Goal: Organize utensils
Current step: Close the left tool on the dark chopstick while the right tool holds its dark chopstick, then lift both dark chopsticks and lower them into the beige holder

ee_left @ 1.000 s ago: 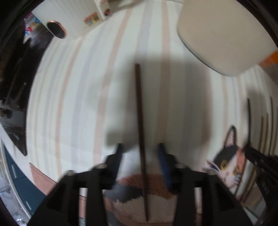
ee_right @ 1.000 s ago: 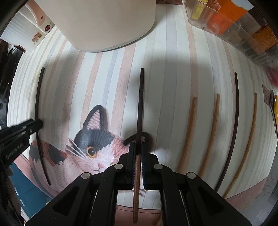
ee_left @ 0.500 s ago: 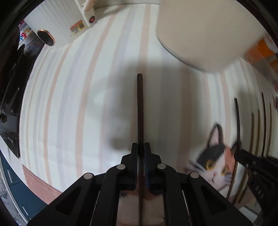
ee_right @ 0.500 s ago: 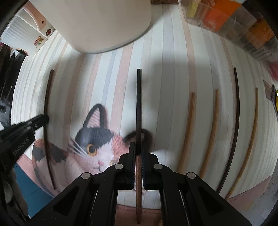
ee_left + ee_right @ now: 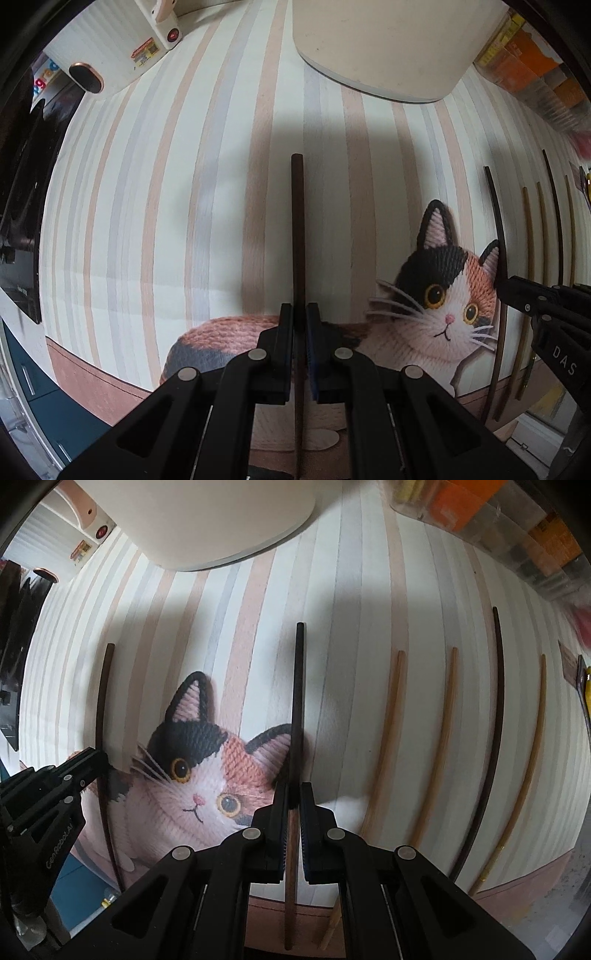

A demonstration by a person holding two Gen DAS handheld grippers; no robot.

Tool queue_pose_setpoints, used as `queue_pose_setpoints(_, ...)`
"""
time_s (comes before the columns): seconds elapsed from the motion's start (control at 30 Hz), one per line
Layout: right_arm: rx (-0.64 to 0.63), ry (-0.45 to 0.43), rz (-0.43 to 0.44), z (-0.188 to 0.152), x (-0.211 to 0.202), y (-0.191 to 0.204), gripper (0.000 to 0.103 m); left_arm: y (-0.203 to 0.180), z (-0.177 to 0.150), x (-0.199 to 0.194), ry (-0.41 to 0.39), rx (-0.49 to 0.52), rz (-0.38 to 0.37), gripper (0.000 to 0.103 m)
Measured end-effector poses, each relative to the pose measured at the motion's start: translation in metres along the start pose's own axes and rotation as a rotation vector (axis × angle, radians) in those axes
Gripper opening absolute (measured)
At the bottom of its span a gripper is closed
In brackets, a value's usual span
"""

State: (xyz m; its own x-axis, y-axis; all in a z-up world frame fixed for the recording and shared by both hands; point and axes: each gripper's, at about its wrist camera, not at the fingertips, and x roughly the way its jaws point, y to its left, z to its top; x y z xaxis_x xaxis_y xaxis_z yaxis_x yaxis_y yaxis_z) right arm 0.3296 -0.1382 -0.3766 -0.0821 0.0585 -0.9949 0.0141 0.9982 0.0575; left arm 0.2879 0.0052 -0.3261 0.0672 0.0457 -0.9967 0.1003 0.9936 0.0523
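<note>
I have a dark chopstick in each hand, both above the striped cat mat (image 5: 207, 206); my left gripper (image 5: 300, 325) is pinched tight on one dark chopstick (image 5: 296, 221), my right gripper (image 5: 293, 805) likewise on the other dark chopstick (image 5: 297, 701); four more, three light chopsticks (image 5: 388, 731) and a loose dark one (image 5: 493, 738), lie side by side on the mat to the right, near the cream container (image 5: 207, 517); I judge the step is pairing the dark sticks, so I'd keep both parallel, bring them together slowly, and lower them flat before releasing, lest they roll.
</note>
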Motion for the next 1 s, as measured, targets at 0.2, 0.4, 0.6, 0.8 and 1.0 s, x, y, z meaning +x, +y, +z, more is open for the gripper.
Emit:
queue_pose_setpoints(0.2, -0.008, -0.016, -0.044, 0.0, 0.0, 0.015, 0.006, 0.007, 0.02, 0.025, -0.003, 0.023, 0.008, 0.004)
queue_pose_setpoints(0.4, 0.029, -0.036, -0.055, -0.004, 0.001, 0.027, 0.006, 0.022, 0.015, 0.038, -0.016, 0.039, 0.01, 0.004)
queue_pose_setpoints(0.6, 0.091, -0.074, 0.018, -0.011, -0.006, 0.014, 0.006, 0.028, 0.008, 0.029, -0.064, 0.058, 0.017, 0.004)
queue_pose_setpoints(0.8, 0.111, -0.179, 0.047, -0.019, -0.033, 0.011, 0.006, 0.038, 0.006, -0.002, -0.142, 0.055, 0.004, 0.004)
queue_pose_setpoints(1.0, 0.103, -0.279, 0.044, -0.026, -0.06, 0.016, 0.005, 0.048, 0.008, -0.031, -0.221, 0.05, -0.004, 0.004)
